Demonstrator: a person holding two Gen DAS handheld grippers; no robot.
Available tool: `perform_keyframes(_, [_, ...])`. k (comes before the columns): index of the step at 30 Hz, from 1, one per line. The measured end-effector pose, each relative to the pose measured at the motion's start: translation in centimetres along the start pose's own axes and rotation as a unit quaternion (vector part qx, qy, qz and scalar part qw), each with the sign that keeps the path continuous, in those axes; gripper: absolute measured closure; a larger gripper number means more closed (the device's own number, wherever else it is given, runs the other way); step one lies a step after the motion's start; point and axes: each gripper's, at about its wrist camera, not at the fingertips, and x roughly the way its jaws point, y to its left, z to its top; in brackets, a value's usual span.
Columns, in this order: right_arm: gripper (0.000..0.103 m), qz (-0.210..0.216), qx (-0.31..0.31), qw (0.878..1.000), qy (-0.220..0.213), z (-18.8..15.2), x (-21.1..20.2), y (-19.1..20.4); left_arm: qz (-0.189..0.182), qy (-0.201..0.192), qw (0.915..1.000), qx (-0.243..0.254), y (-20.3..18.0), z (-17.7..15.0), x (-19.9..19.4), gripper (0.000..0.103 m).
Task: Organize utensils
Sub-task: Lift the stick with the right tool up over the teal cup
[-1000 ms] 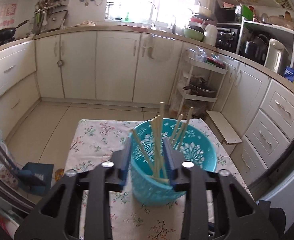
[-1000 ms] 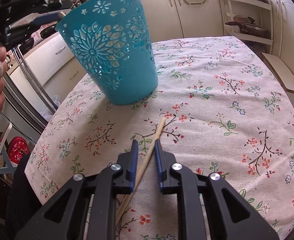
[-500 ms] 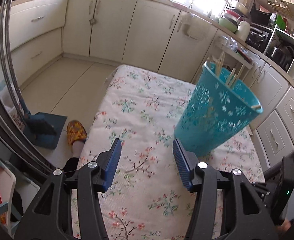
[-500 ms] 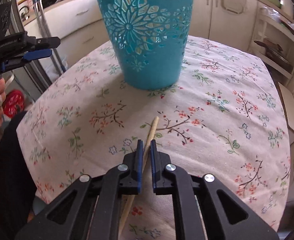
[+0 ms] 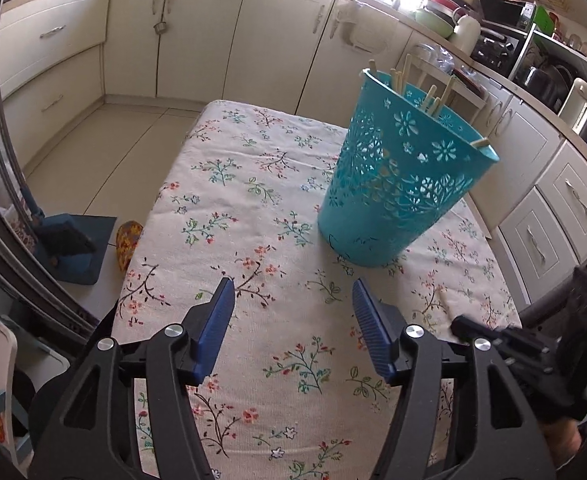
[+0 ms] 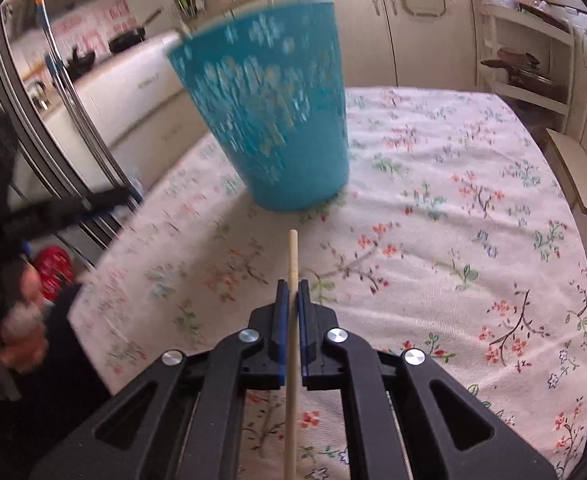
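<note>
A teal cut-out basket (image 5: 397, 184) stands on the floral tablecloth (image 5: 253, 208) with several wooden chopsticks (image 5: 433, 96) leaning inside it. My left gripper (image 5: 293, 300) hovers over the cloth in front of the basket, its jaws opening and nothing between them. In the right wrist view the basket (image 6: 277, 120) is blurred, just beyond my right gripper (image 6: 292, 290). That gripper is shut on a single wooden chopstick (image 6: 292, 256), which sticks out ahead of the pads toward the basket. The right gripper's tip (image 5: 465, 326) also shows low at the right of the left wrist view.
Cream kitchen cabinets (image 5: 213, 40) ring the table. A low wooden shelf (image 6: 577, 176) stands past the table's right edge. A dustpan (image 5: 69, 248) and a slipper (image 5: 127, 240) lie on the floor at the left. A person's hand (image 6: 17, 320) holds the left tool.
The left gripper let go of the basket, drew back and lower, and opened wider. The right gripper closed onto the chopstick and lifted its tip off the cloth.
</note>
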Motion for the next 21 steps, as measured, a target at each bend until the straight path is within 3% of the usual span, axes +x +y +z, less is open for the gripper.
perform_keyframes(5, [0.097, 0.059, 0.029, 0.996, -0.064, 2.4, -4.4, 0.0, 0.002, 0.016, 0.9999, -0.005, 0.2, -0.9, 0.5, 0.044])
perform_keyframes(11, [0.097, 0.092, 0.033, 0.984, -0.148, 7.9, -8.4, 1.2, 0.001, 0.014, 0.9999, -0.004, -0.1, -1.1, -0.4, 0.043])
perform_keyframes(16, [0.097, 0.088, 0.022, 0.971, -0.221, 14.2, -9.3, 3.0, -0.006, 0.012, 0.9999, -0.004, -0.5, -1.3, -1.0, 0.039])
perform_keyframes(21, [0.097, 0.048, 0.028, 0.955, -0.291, 20.1, -7.1, 4.0, -0.014, 0.017, 0.9997, -0.010, -0.7, -1.2, -0.9, 0.038])
